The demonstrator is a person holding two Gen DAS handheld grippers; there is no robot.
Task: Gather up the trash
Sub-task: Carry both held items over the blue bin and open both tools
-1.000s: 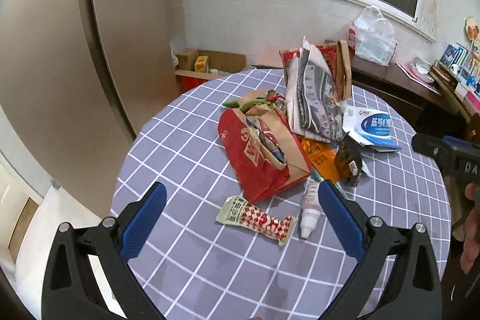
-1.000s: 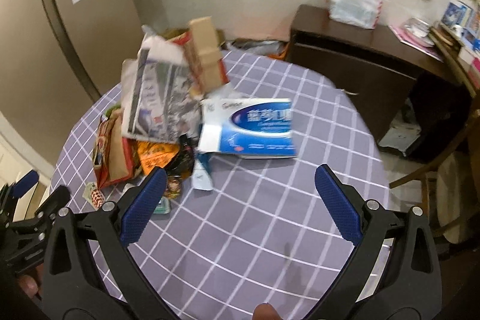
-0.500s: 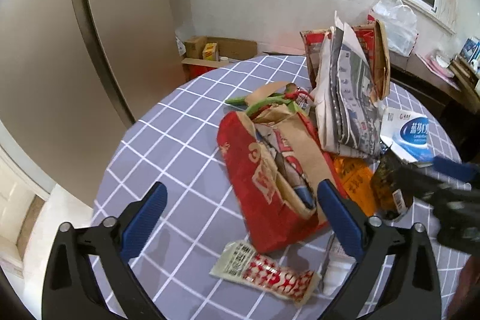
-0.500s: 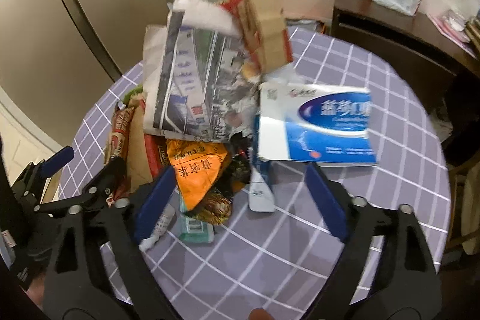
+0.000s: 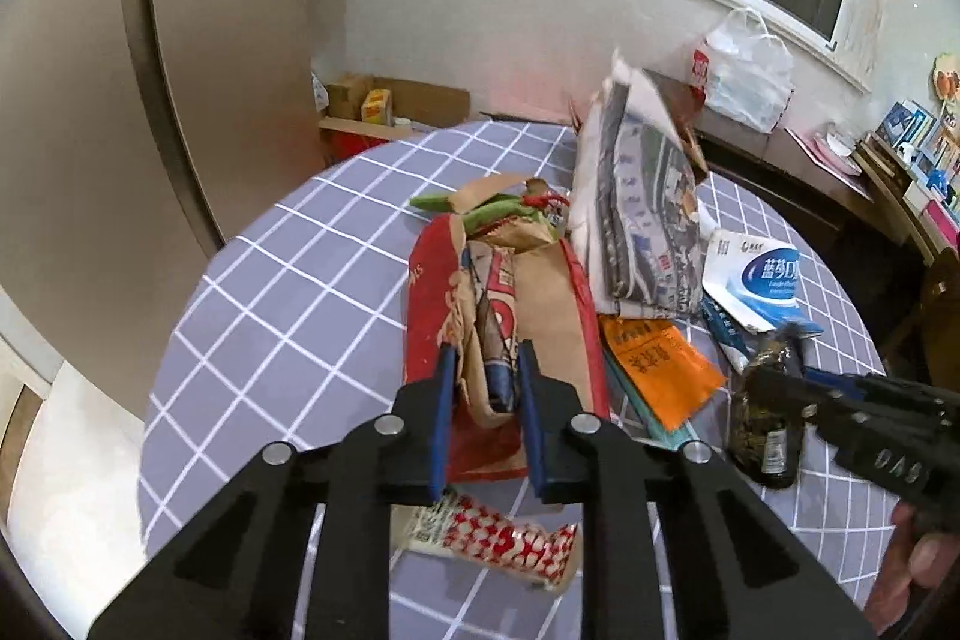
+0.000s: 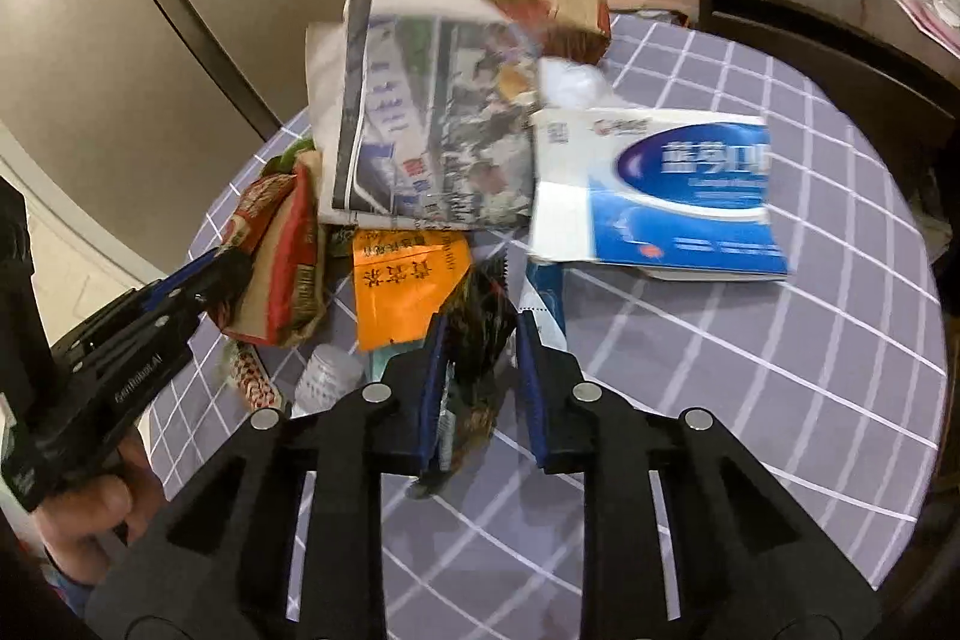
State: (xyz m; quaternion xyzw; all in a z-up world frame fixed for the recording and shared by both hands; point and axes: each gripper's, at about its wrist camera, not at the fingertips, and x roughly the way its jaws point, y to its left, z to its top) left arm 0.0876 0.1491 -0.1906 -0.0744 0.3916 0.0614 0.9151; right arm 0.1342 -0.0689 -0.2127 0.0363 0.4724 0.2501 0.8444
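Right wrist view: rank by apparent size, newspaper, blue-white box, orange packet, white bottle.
1. newspaper and blue-white box: look alike, too close to rank
2. orange packet
3. white bottle, partly hidden behind the right gripper

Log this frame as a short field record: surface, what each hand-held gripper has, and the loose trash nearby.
surface: round table, grey checked cloth
left hand-held gripper: closed on rim of red paper bag
right hand-held gripper: closed on dark foil wrapper
loose trash: orange packet, newspaper, blue-white box, red-white wrapper
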